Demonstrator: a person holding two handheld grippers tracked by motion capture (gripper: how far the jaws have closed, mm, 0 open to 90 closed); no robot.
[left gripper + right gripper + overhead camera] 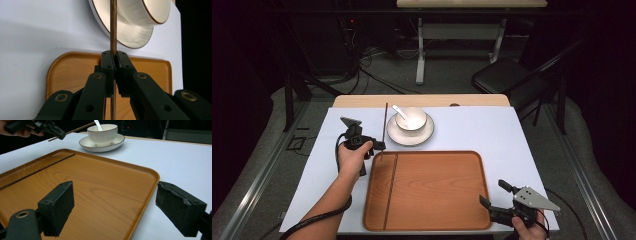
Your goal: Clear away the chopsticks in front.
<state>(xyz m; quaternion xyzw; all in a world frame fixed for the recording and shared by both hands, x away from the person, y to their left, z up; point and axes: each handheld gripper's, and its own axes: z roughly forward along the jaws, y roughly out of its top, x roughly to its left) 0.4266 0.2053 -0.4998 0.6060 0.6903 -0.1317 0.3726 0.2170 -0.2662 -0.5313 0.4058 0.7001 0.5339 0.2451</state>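
Observation:
My left gripper (380, 146) is shut on a thin dark chopstick (385, 125), held just beyond the far left corner of the wooden tray (437, 200). In the left gripper view the chopstick (113, 25) runs straight up between the closed jaws (114, 62). A second chopstick (391, 192) lies inside the tray along its left side. My right gripper (492, 192) is open at the tray's near right corner, with nothing between its jaws (115, 207). The right gripper view shows the left gripper (58, 133) far off with its chopstick (80, 128).
A white bowl (411, 119) with a spoon (398, 110) sits on a saucer (412, 137) beyond the tray, just right of the held chopstick. A white cloth (492, 130) covers the table. A black chair (507, 77) stands behind at the right.

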